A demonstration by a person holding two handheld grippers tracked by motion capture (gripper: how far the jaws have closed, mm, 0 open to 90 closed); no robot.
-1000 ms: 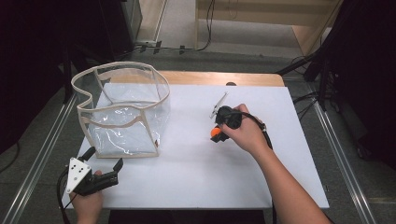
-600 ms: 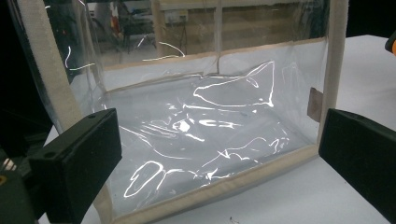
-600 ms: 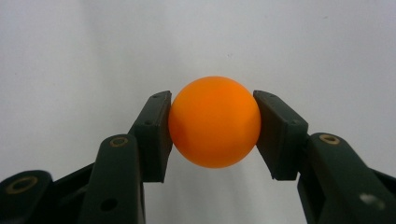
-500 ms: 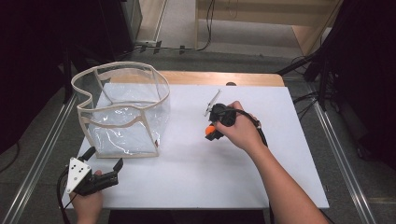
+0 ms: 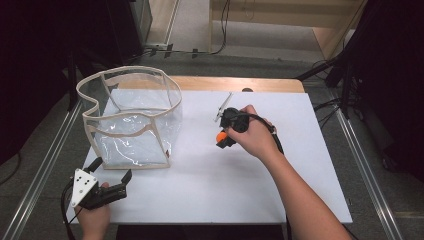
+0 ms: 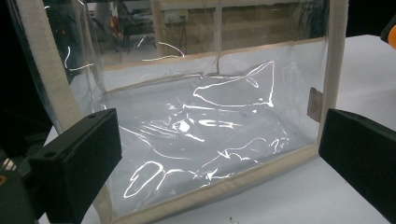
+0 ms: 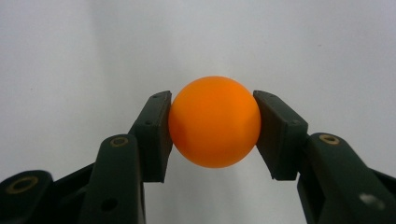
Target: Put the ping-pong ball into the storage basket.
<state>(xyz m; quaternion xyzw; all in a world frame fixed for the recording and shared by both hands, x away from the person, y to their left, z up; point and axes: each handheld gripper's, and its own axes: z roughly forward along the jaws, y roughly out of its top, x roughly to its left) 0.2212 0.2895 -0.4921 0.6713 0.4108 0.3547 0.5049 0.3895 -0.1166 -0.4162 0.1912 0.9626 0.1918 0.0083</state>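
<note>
We see an orange ball [image 7: 214,121], a clear bag [image 5: 131,120] with beige trim, and a white bench [image 5: 210,185].

No legible text, label, brand, number or sign appears in any view. The small brownish tab [image 6: 315,103] on the beige-trimmed clear plastic bag [image 6: 210,126] carries no readable marking. The smooth orange ball [image 7: 214,121] is plain, with no print visible. The white table surface [image 5: 240,185] bears no lettering. The grey three-cornered plate [image 5: 82,186] on the left gripper shows small holes but no characters.
</note>
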